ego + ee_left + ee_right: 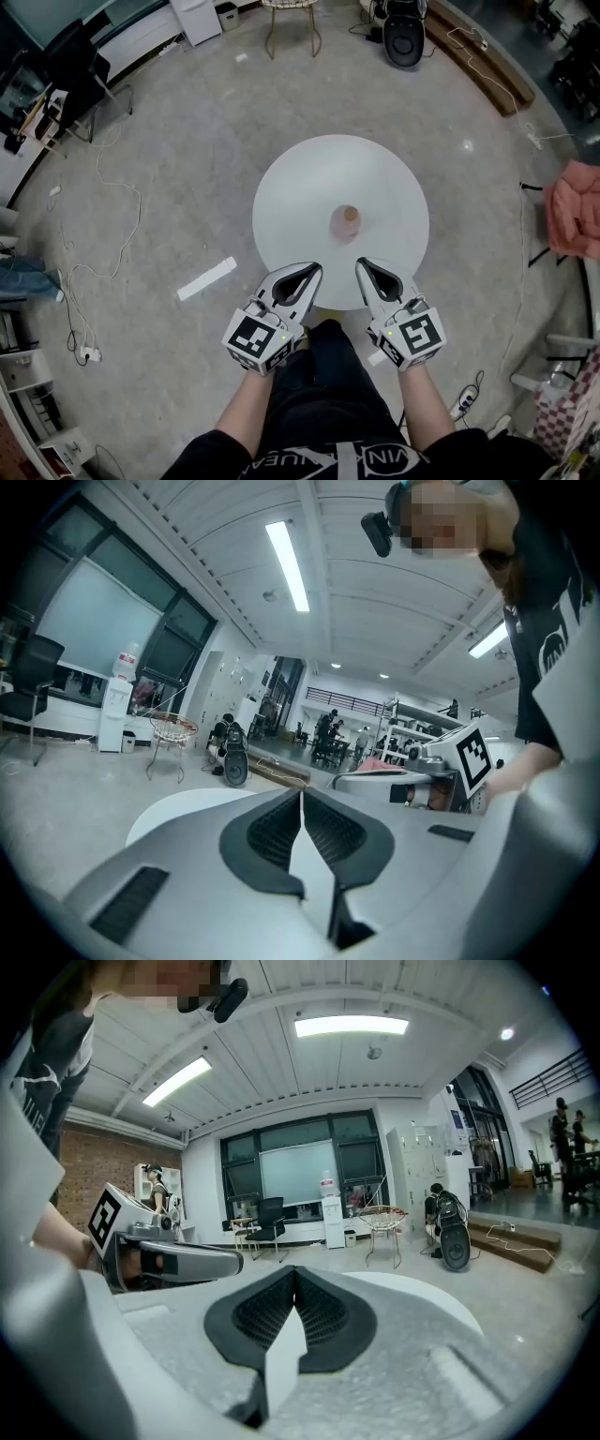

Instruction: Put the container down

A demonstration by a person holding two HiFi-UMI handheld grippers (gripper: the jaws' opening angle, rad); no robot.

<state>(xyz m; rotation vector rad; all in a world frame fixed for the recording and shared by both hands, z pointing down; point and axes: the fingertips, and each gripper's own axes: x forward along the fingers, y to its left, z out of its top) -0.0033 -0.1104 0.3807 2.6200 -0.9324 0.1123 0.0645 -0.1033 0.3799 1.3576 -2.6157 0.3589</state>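
Container: small pale-pink cylindrical container (346, 221), upright near the middle of the round white tabletop (300, 178), standing free with nothing touching it.
Left gripper: grey two-jaw left gripper (312, 272) over the near edge of the tabletop, tip pointing towards the container but apart from it.
Left jaws: clenched, ribbed black pads (281, 832) pressed together along one seam, nothing between them.
Right gripper: grey two-jaw right gripper (366, 266) beside the left one at the same near edge, also short of the container.
Right jaws: clenched as well, dark pads (323, 1314) meeting at the centre line, nothing grasped.
Marker cubes: black-and-white square patterns on the rear of each gripper, nearest the person's forearms.
Relation of grippers: side by side, tips angled slightly towards each other, container beyond and between them.
Floor: grey speckled surface with a flat white strip (207, 278) to the left of the table and a loose white cable (105, 239) further left.
Background: gold wire-frame stool (291, 23) and a black round device (404, 37) at the far side; pink cloth (577, 208) at the right edge.
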